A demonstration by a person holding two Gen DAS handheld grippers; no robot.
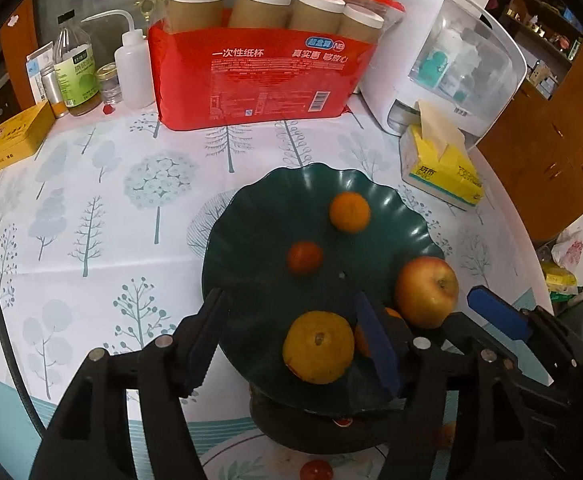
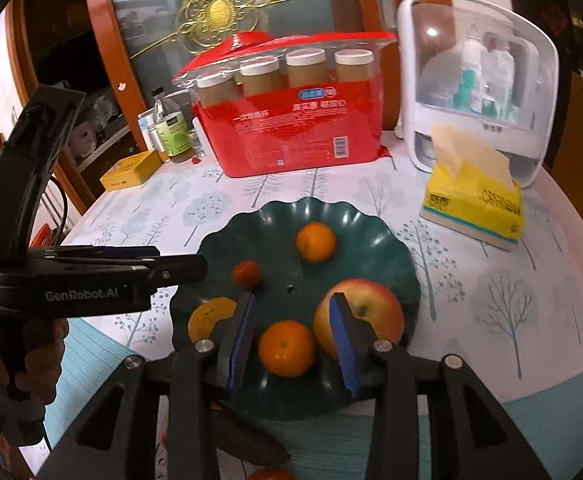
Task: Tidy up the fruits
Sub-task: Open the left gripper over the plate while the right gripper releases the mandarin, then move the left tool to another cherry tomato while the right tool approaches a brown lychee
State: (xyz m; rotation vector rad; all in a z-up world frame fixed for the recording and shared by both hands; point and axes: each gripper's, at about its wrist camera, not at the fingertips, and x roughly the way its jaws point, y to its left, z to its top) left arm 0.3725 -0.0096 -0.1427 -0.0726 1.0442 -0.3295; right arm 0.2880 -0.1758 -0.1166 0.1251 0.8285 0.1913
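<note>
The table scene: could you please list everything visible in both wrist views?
Plate: one, dark green, table centre.
Mandarins: two, orange, on plate.
Small fruit: one, red-orange, on plate.
Large citrus: one, yellow-orange, plate's near edge.
Apple: one, red-yellow, plate's right.
Paper-cup pack: one, red, behind plate.
Tissue pack: one, yellow, right.
Tin: one, yellow, left.
Bottles: several, far left.
Left gripper: open, around citrus.
Right gripper: open, around mandarin.

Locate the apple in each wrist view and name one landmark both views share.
Left wrist view: the apple lies at the right edge of the green plate, lower right of the picture.
Right wrist view: the apple lies on the plate's right side, just right of centre, partly behind a gripper finger.
Shared landmark: the yellow tissue pack.
</note>
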